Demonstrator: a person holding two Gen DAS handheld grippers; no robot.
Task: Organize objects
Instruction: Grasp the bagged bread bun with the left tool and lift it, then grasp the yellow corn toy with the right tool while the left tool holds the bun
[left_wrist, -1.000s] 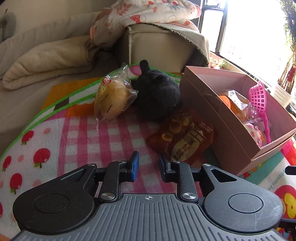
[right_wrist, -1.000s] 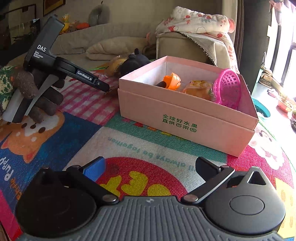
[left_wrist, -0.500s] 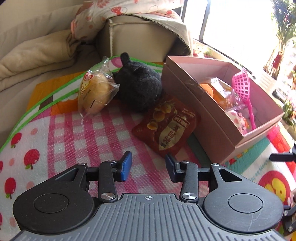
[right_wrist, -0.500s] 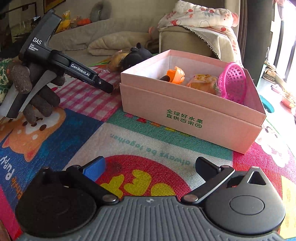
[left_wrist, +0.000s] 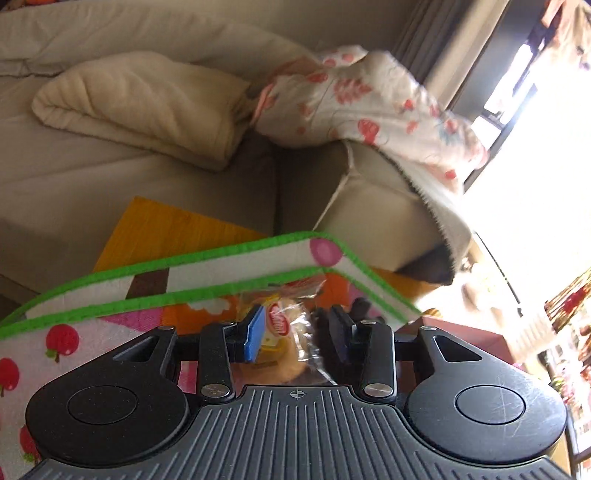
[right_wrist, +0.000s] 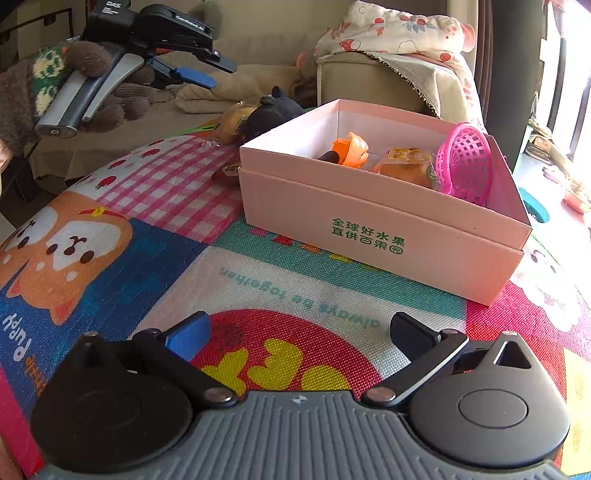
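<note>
Colourful play mat (right_wrist: 155, 280) beside beige sofa (left_wrist: 110, 177), pink box (right_wrist: 380, 225) on mat holding 3 items, wrapped bun (right_wrist: 234, 120) behind box, left gripper (left_wrist: 295, 334) fingers closing, bun in line between them, no contact, right gripper (right_wrist: 299, 336) fingers wide apart, empty.

Box (right_wrist: 380, 229) on mat (right_wrist: 258, 280); bread packet (right_wrist: 234, 120), plush toy (right_wrist: 271, 112) behind, left.
</note>
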